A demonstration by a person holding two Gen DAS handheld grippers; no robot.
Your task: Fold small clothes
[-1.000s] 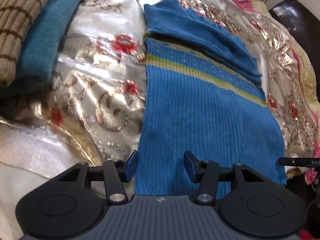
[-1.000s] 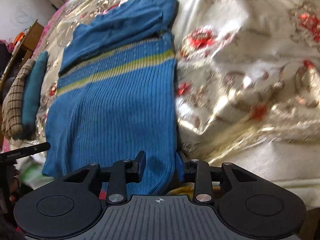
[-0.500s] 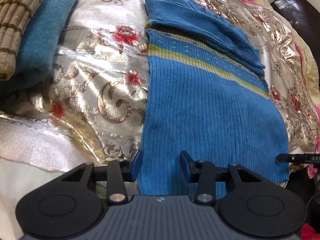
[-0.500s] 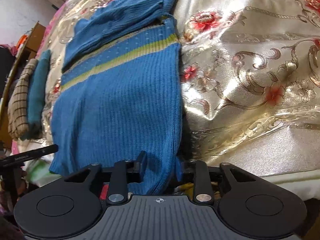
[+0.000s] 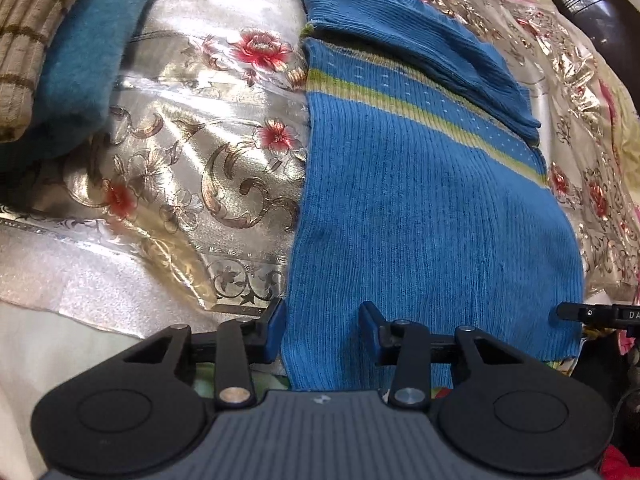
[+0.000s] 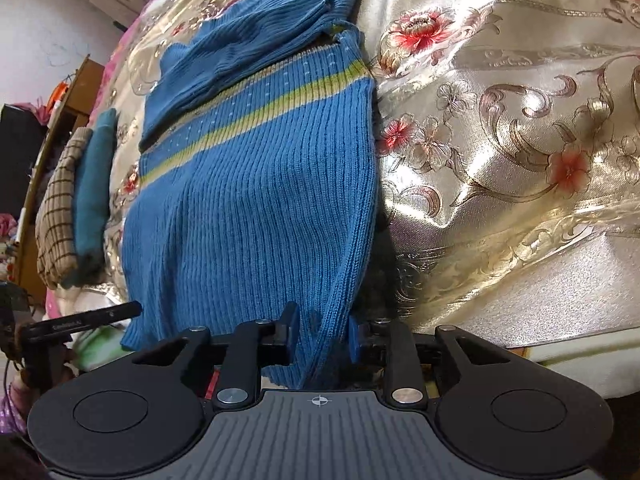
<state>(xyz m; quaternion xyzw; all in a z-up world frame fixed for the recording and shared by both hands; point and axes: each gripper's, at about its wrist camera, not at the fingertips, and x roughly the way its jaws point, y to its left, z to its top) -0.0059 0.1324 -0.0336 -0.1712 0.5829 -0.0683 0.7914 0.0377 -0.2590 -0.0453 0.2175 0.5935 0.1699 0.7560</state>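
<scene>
We find the left tongs point(image 5: 320, 330) at the near edge of the bed, their pads set on either side of the hem corner of the blue sweater point(image 5: 420, 208); the knit runs between them and appears to meet both pads, so we record them as closed on the hem. The right tongs point(image 6: 320, 334) stand at the opposite hem corner, where a bunched fold of the same sweater sits between the pads; their jaws are opening slightly, yet the fabric remains pinched and drawn up into a ridge. The sweater lies flat on the bed, hem hanging over the near edge, a yellow-green stripe point(image 5: 400, 96) across its chest and its upper part and sleeves folded down over the body toward the far side. Beneath it we note a shiny gold bedcover point(image 5: 192, 168) with red flowers and scrollwork, covering the bed to its near edge. Toward the left edge of the bed we see two folded items lying side by side and touching: a teal garment point(image 5: 84, 52) and a tan checked garment point(image 5: 28, 28), both well apart from the sweater.
</scene>
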